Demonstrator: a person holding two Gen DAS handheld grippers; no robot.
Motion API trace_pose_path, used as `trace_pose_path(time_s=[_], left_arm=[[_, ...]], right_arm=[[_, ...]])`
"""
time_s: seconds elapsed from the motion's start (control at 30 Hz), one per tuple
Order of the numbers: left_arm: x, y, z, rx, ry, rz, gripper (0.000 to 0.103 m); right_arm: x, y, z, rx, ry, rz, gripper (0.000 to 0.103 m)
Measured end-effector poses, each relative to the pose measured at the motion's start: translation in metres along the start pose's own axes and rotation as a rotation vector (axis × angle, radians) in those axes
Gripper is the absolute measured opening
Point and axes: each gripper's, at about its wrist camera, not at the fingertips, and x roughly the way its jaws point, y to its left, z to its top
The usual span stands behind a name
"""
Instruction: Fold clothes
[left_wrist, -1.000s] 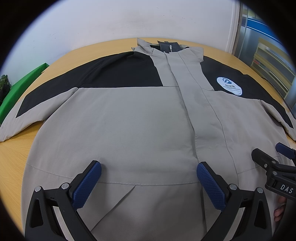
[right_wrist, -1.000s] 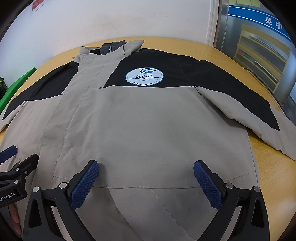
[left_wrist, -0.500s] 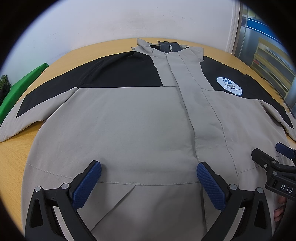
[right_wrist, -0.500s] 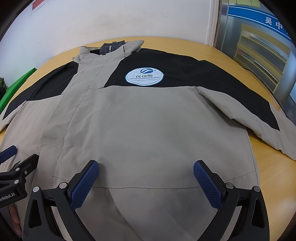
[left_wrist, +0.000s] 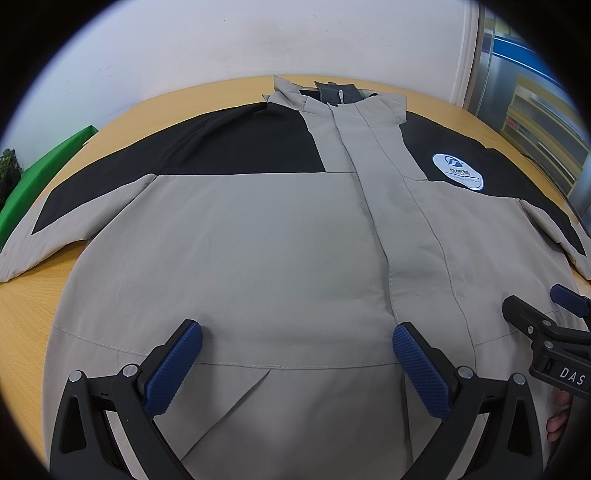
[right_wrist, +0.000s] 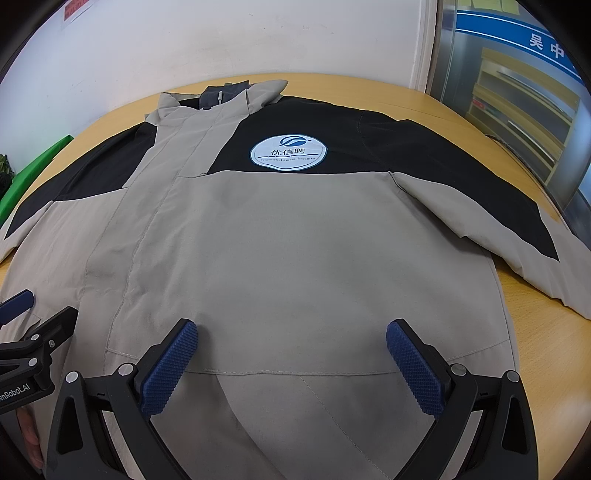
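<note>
A grey and black jacket (left_wrist: 258, 240) lies flat, front up, on the wooden table (left_wrist: 29, 317), collar far, hem near, both sleeves spread out. It also fills the right wrist view (right_wrist: 295, 240), with a round white logo patch (right_wrist: 288, 153) on its chest. My left gripper (left_wrist: 297, 330) is open and empty over the hem, left of the zipper placket. My right gripper (right_wrist: 291, 330) is open and empty over the hem, right of the placket. Each gripper shows at the edge of the other's view: the right one in the left wrist view (left_wrist: 535, 306), the left one in the right wrist view (right_wrist: 37, 306).
A green sheet (left_wrist: 44, 166) lies at the table's far left edge, with a plant beside it. A white wall (left_wrist: 258, 44) stands behind the table. A glass partition with shelves behind it (right_wrist: 517, 92) is at the far right.
</note>
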Motion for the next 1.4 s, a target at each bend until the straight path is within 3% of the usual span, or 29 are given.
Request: trace_pose_path(time_s=[1.4], left_arm=[[-0.0005,0.0013,0.0001,-0.001,0.000,0.001,0.103]], right_arm=[[0.0017,0.0002,0.0011,-0.001,0.000,-0.003,0.103]])
